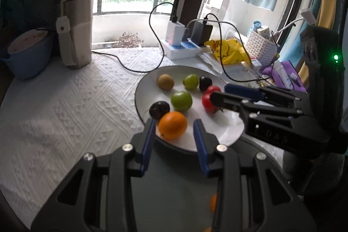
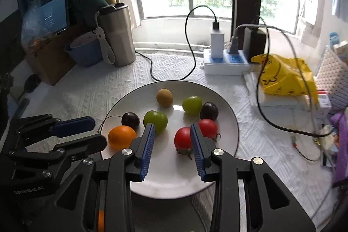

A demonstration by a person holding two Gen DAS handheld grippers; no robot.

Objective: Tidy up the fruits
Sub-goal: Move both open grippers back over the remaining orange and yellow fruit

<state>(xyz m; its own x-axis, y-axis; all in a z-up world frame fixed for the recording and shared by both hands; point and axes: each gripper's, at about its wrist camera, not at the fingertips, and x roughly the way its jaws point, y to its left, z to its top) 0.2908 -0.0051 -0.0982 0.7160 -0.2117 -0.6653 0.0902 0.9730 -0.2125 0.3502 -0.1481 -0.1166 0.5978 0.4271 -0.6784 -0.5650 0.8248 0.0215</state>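
A white plate (image 1: 217,129) (image 2: 169,177) holds an orange (image 1: 173,125) (image 2: 121,137), two red tomatoes (image 2: 183,140) (image 2: 207,128), two green fruits (image 2: 155,121) (image 2: 192,104), two dark plums (image 2: 130,120) (image 2: 208,110) and a brown kiwi (image 2: 164,97). My left gripper (image 1: 174,123) (image 2: 99,132) is open at the plate's near-left rim, with the orange just beyond its tips. My right gripper (image 2: 172,126) (image 1: 219,92) hovers open over the plate. The nearer tomato lies beside its right finger (image 2: 196,145), not pressed.
A white textured cloth (image 1: 65,101) covers the table. A steel tumbler (image 1: 76,29) and a blue bowl (image 1: 28,53) stand at the back left. A power strip (image 2: 226,64) with chargers and trailing cables, a yellow bag (image 2: 282,77) and a white basket (image 1: 263,47) crowd the back right.
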